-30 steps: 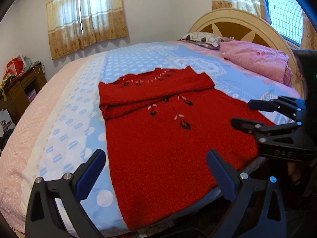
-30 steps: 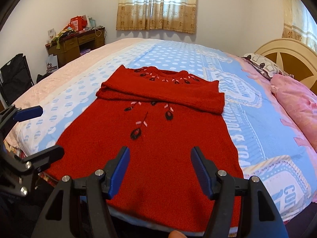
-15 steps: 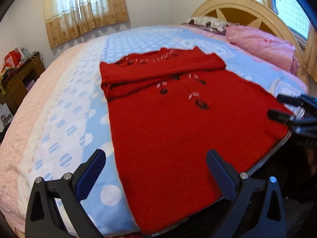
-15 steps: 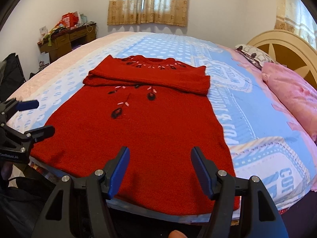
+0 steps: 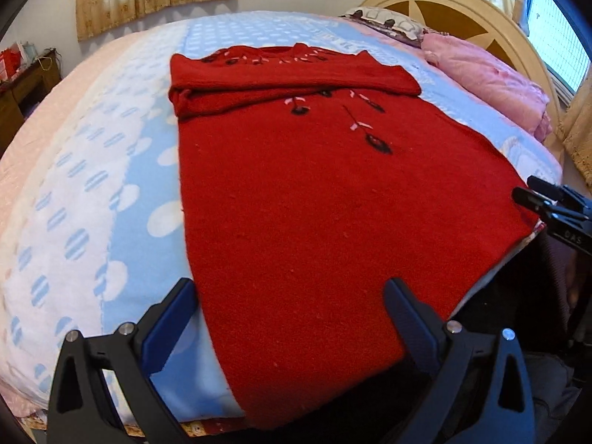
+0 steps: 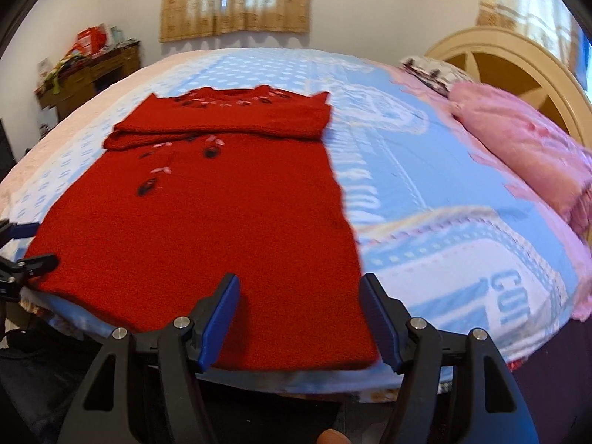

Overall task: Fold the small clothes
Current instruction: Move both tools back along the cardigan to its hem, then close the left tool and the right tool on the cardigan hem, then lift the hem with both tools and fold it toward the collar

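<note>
Soft window daylight, fisheye warp, slight blur.

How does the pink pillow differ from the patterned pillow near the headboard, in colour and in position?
The pink pillow is plain pink; the patterned pillow is pale with dark marks. The pink pillow lies nearer the foot of the bed and shows almost whole; the patterned pillow lies behind it and is partly hidden by it. Both rest on the bed by the headboard.

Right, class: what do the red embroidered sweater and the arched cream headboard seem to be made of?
Red embroidered sweater: probably knitted wool or acrylic; matte, fuzzy surface with tiny pills, soft folded sleeves.
Arched cream headboard: likely painted wood; smooth, slightly glossy cream frame around brown inset panels.
</note>
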Available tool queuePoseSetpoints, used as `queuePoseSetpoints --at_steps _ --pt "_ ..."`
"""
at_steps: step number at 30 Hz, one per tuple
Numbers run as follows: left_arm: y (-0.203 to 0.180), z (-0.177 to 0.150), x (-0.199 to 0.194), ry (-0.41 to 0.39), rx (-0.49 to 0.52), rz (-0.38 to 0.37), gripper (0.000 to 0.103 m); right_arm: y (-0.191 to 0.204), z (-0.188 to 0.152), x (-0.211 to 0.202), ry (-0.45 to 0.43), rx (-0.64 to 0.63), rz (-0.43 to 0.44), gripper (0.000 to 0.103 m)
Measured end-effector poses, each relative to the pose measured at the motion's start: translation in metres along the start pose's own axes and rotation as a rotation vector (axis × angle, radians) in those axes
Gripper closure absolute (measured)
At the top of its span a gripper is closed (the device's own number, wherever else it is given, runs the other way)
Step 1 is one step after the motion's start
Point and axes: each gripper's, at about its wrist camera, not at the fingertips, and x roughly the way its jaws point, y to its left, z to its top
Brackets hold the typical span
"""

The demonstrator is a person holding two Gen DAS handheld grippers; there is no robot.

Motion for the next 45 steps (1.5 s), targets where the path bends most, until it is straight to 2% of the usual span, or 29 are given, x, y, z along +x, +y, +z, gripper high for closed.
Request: queuePoseSetpoints --at_steps 4,12,13,14,15,16,17,19,23,30,39,45 --pt "-0.007 -0.005 -0.006 0.002 0.025 -0.037 0.007 -0.016 -0.006 0.002 0.016 0.043 -0.016 0.036" --pt "-0.008 -0.009 -0.011 0.023 0.039 -0.070 0.014 -0.025 -0.019 -0.005 0.025 0.085 0.056 0.036" --pt "-0.010 -0.010 -0.012 0.019 0.048 -0.078 0.021 -0.025 -0.021 -0.006 0.024 0.084 0.065 0.042" --pt "-0.011 -0.010 -0.012 0.016 0.055 -0.086 0.031 -0.024 -0.021 -0.007 0.020 0.084 0.073 0.057" --pt "-0.013 -0.010 -0.014 0.010 0.066 -0.092 0.038 -0.023 -0.021 -0.008 0.014 0.085 0.098 0.067" --pt "-0.016 -0.010 -0.017 0.002 0.084 -0.104 0.054 -0.023 -0.021 -0.009 0.013 0.085 0.110 0.082" --pt "-0.019 -0.009 -0.017 0.001 0.099 -0.114 0.073 -0.020 -0.021 -0.010 0.007 0.077 0.119 0.087" --pt "-0.019 -0.007 -0.021 -0.014 0.115 -0.096 0.091 -0.018 -0.021 -0.011 -0.004 0.066 0.122 0.094" --pt "-0.006 0.001 -0.033 -0.061 0.096 -0.118 0.094 -0.030 -0.016 -0.028 -0.082 0.140 0.213 0.096" --pt "0.019 0.024 -0.057 -0.178 0.020 -0.166 0.094 -0.039 0.006 -0.058 -0.214 0.198 0.252 0.096" --pt "0.041 0.054 -0.055 -0.214 -0.063 -0.217 0.094 -0.040 0.051 -0.060 -0.301 0.216 0.286 0.096" --pt "0.063 0.084 -0.054 -0.236 -0.099 -0.193 0.095 -0.040 0.094 -0.047 -0.328 0.223 0.304 0.096"
